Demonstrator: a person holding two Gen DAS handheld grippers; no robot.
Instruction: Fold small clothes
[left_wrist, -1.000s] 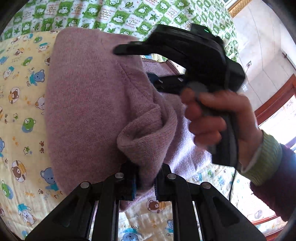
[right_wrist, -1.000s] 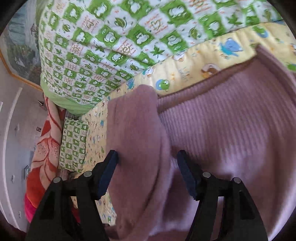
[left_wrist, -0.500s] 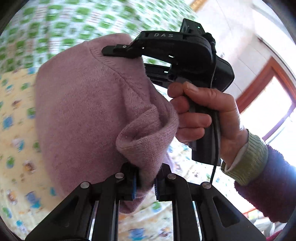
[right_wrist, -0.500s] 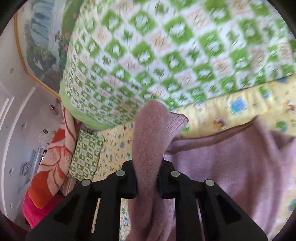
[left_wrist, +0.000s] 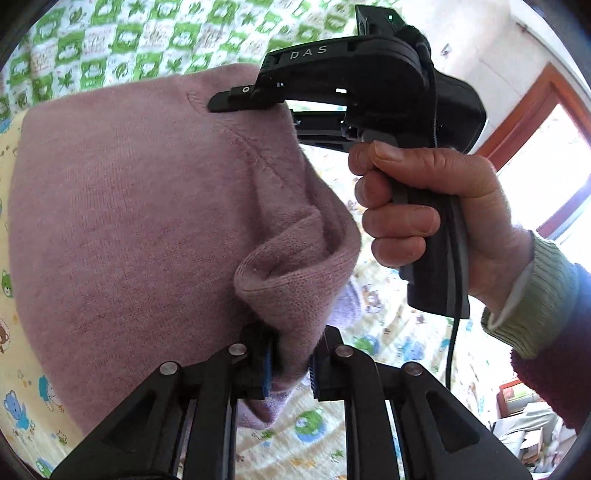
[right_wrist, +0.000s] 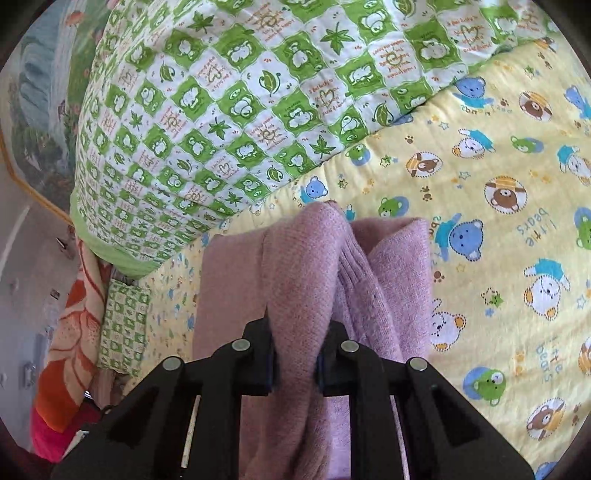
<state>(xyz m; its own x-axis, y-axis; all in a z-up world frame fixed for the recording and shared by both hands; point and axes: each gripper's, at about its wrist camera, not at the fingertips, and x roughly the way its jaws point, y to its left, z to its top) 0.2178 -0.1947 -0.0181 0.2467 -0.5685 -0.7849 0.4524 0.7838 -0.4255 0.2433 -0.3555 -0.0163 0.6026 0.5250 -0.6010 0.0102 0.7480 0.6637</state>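
Observation:
A small mauve knit sweater (left_wrist: 129, 229) hangs lifted above the yellow bear-print sheet (left_wrist: 369, 424). My left gripper (left_wrist: 291, 365) is shut on a bunched edge of the sweater. My right gripper (right_wrist: 295, 362) is shut on another bunched part of the sweater (right_wrist: 306, 266), which drapes down both sides of the fingers. In the left wrist view the right gripper's black body (left_wrist: 369, 81) sits at the sweater's upper right edge, held by a hand (left_wrist: 424, 206).
A green-and-white checked quilt (right_wrist: 240, 103) lies piled behind the yellow bear-print sheet (right_wrist: 498, 184). An orange floral blanket (right_wrist: 70, 332) and a small checked pillow (right_wrist: 125, 325) lie at the left. A wooden-framed window (left_wrist: 535, 118) is at the right.
My right gripper closed on the sweater a second ago. Both grippers have lifted the sweater off the sheet, and it now hangs between them.

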